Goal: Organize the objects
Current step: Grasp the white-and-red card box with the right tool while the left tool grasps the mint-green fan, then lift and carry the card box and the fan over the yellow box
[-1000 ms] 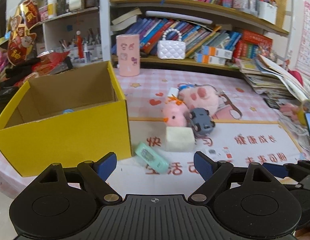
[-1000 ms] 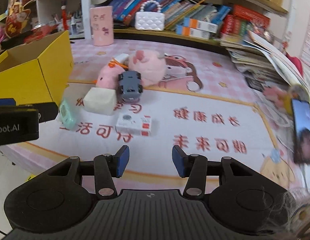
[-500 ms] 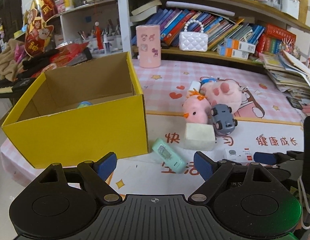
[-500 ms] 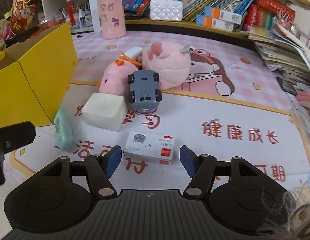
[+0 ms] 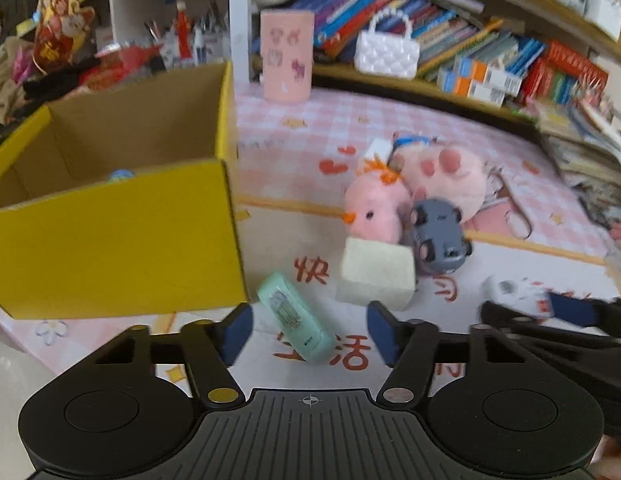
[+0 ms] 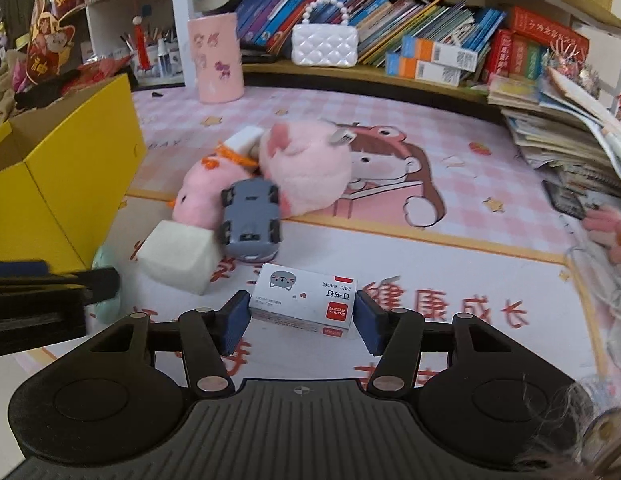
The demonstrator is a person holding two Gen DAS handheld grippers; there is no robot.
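Inside the box [image 5: 110,236], its front wall hides all but the top of a blue thing [image 5: 121,175].

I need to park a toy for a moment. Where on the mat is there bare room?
Free: the printed mat right of the staple box, out toward the paper stack, and the checked strip between the pink cylinder and the plush toys. Crowded: the cluster of plush, grey car, sponge block and mint case beside the yellow box.

Fuzzy cloth plush chick [image 6: 198,196], matt cardboard box [image 5: 118,248], glossy staple box [image 6: 302,300]
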